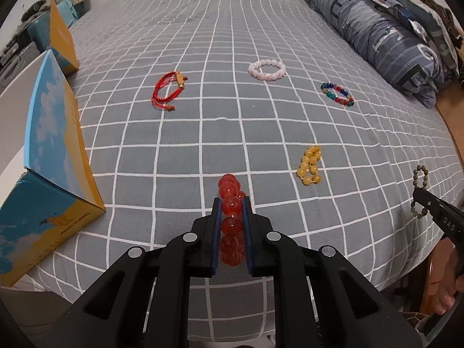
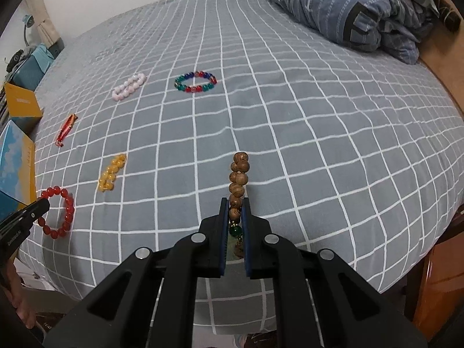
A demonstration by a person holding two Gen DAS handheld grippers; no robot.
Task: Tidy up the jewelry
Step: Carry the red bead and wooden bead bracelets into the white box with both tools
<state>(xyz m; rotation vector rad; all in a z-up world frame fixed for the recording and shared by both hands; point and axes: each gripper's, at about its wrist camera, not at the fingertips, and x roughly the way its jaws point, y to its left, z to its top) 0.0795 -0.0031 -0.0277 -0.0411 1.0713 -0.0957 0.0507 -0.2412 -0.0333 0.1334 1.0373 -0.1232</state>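
Observation:
My left gripper (image 1: 231,203) is shut on a red bead bracelet (image 1: 230,191), held just above the bed near its front edge; it also shows in the right wrist view (image 2: 62,217). My right gripper (image 2: 235,203) is shut on a brown wooden bead bracelet (image 2: 239,174) with a green bead; it also shows in the left wrist view (image 1: 420,191). On the grey checked bedspread (image 1: 203,133) lie a yellow bead bracelet (image 1: 310,165), a red cord bracelet (image 1: 168,90), a pink bead bracelet (image 1: 266,69) and a multicoloured bead bracelet (image 1: 337,93).
An open blue and yellow box (image 1: 49,150) stands at the bed's left edge, with its yellow lid (image 1: 62,37) behind it. A folded blue quilt (image 1: 377,29) lies at the far right. A wooden bed frame (image 2: 440,275) runs along the right side.

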